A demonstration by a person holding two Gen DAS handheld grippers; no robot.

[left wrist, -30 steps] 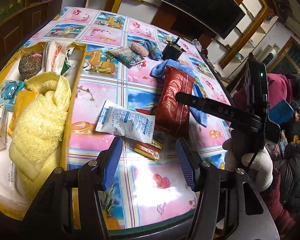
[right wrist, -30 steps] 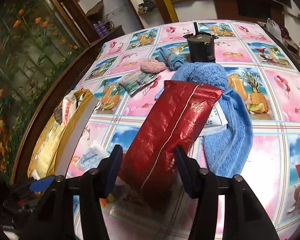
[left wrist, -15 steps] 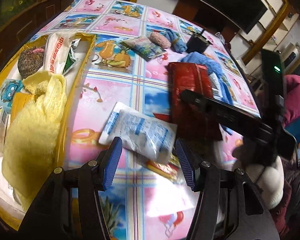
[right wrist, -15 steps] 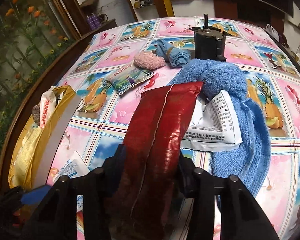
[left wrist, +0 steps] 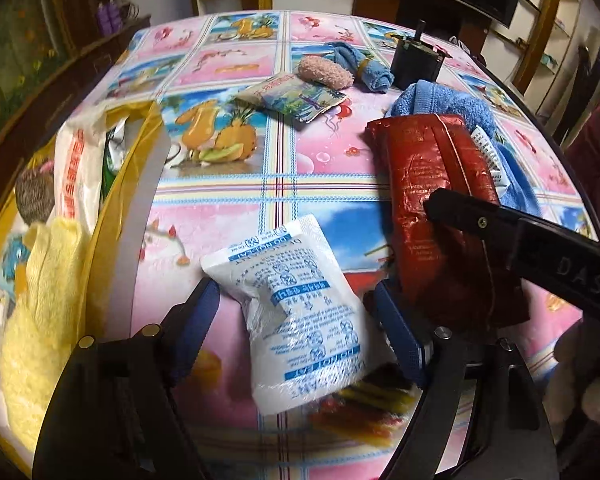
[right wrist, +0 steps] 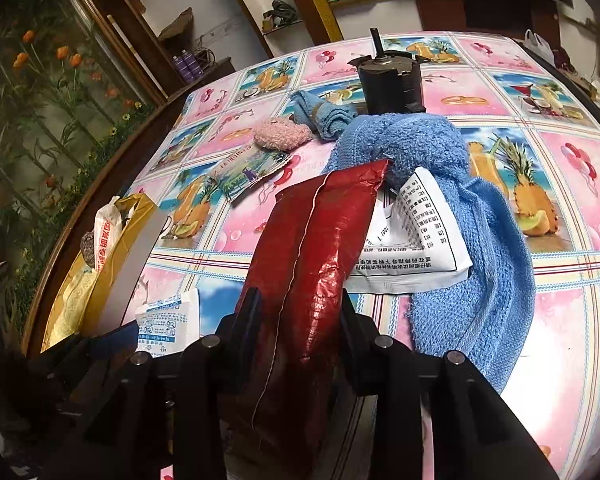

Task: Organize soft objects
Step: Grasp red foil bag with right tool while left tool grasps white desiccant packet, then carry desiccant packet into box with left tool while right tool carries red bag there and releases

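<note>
- Desiccant sachet [left wrist: 300, 312] now sits between left gripper [left wrist: 300, 320] jaws, just widened, pads clear; pick pending.
- Right gripper [right wrist: 298, 316] just closed, clamping red foil pouch [right wrist: 316, 248] right of sachet.

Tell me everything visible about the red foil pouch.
The red foil pouch is long, crinkled and shiny, with a seam along its middle and faint print. Its near end sits between the pads of the right tongs, whose jaws have just been closing on it. Its far end rests on the blue towel, overlapping a white printed sachet.
</note>
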